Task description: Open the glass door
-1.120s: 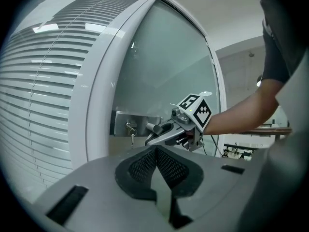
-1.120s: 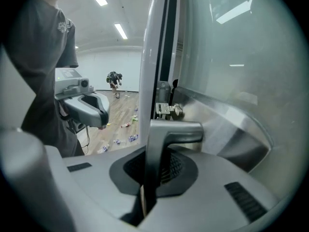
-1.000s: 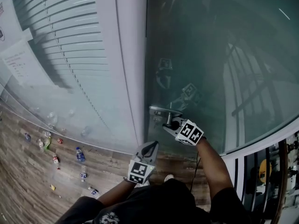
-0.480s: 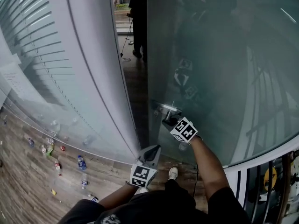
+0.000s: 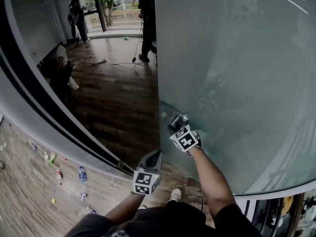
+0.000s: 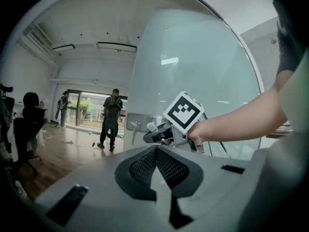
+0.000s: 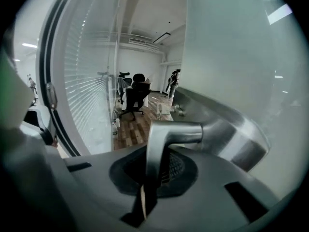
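Observation:
The frosted glass door [image 5: 237,83] stands swung open, and the room behind it shows on its left. My right gripper [image 5: 177,126] is at the door's near edge, shut on the metal lever handle [image 7: 166,134]. In the right gripper view the lever runs down between the jaws of the right gripper [image 7: 153,164]. My left gripper [image 5: 151,159] hangs lower and to the left, clear of the door, shut with nothing in it. In the left gripper view the left gripper [image 6: 157,148] points at the right gripper [image 6: 155,135] and the door's lock plate [image 6: 136,123].
A dark curved door frame [image 5: 49,127] runs along the left. Beyond the doorway lies wooden floor with a cable [image 5: 98,61] across it. Two people [image 5: 146,19] [image 5: 78,19] stand at the far end. An office chair [image 7: 133,99] stands by the blinds. Bottles [image 5: 81,173] lie at lower left.
The door has swung much further open, from shut to a wide gap that shows the room. Both grippers have moved along with it, the right one still on the handle.

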Action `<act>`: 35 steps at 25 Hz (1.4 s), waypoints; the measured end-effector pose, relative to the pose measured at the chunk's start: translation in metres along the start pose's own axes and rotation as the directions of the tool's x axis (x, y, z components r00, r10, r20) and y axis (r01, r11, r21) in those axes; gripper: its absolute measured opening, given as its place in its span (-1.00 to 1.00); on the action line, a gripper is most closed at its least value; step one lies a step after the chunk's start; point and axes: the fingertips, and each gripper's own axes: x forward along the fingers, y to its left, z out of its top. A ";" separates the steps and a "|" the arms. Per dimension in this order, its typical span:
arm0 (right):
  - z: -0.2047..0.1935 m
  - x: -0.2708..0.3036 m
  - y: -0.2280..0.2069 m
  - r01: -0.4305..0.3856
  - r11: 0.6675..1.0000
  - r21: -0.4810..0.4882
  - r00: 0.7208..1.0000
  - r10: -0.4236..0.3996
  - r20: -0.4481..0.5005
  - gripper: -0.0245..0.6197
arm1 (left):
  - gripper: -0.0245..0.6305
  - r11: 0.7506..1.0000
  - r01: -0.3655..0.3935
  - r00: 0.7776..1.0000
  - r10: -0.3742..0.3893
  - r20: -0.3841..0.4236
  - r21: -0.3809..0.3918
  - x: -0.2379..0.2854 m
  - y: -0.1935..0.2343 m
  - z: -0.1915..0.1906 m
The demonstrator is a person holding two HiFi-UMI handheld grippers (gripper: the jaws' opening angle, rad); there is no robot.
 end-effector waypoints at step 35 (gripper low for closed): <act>-0.128 0.019 -0.507 0.443 0.842 0.309 0.896 -0.402 -0.188 -0.88 | -0.91 0.999 0.046 0.996 -0.047 -0.075 -0.012 0.332 0.047 0.023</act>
